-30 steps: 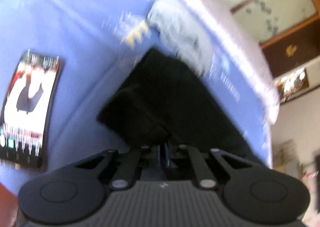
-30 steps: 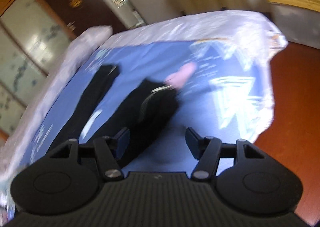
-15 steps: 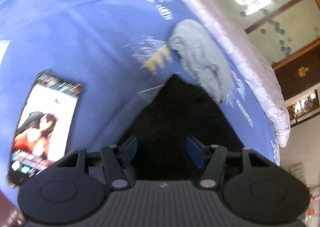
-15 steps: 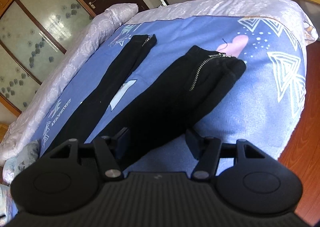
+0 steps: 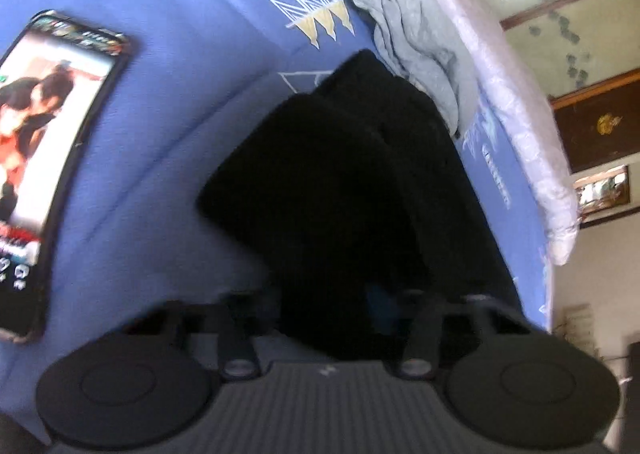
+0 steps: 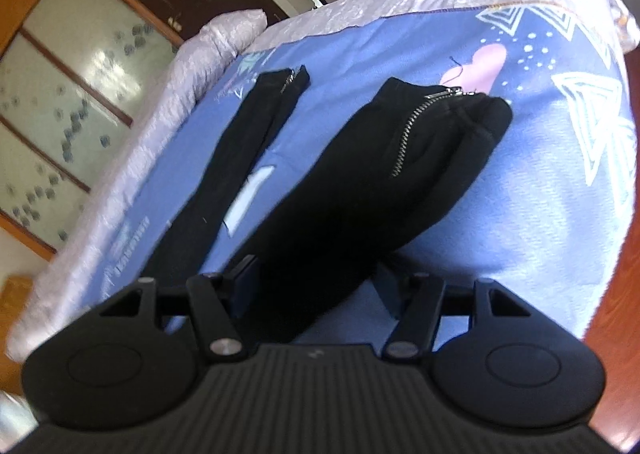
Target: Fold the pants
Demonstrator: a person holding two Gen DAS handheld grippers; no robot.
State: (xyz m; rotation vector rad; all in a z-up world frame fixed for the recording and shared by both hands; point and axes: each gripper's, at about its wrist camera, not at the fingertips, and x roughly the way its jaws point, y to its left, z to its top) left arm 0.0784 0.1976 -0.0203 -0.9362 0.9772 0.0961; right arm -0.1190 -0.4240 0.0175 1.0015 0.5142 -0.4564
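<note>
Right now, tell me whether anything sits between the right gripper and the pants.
Nothing visible does. The right gripper is open, with the black pants lying between its fingers on the blue bedspread.

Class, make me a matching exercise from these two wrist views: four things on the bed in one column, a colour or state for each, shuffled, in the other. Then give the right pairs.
Things
1. pants
2. phone
3. grey cloth
4. bedsheet

Descriptions
A. crumpled by the bed's edge
B. blue with white triangles
C. black, with metal zips
D. screen lit, lying flat

Pairs: 1-C, 2-D, 3-A, 4-B
</note>
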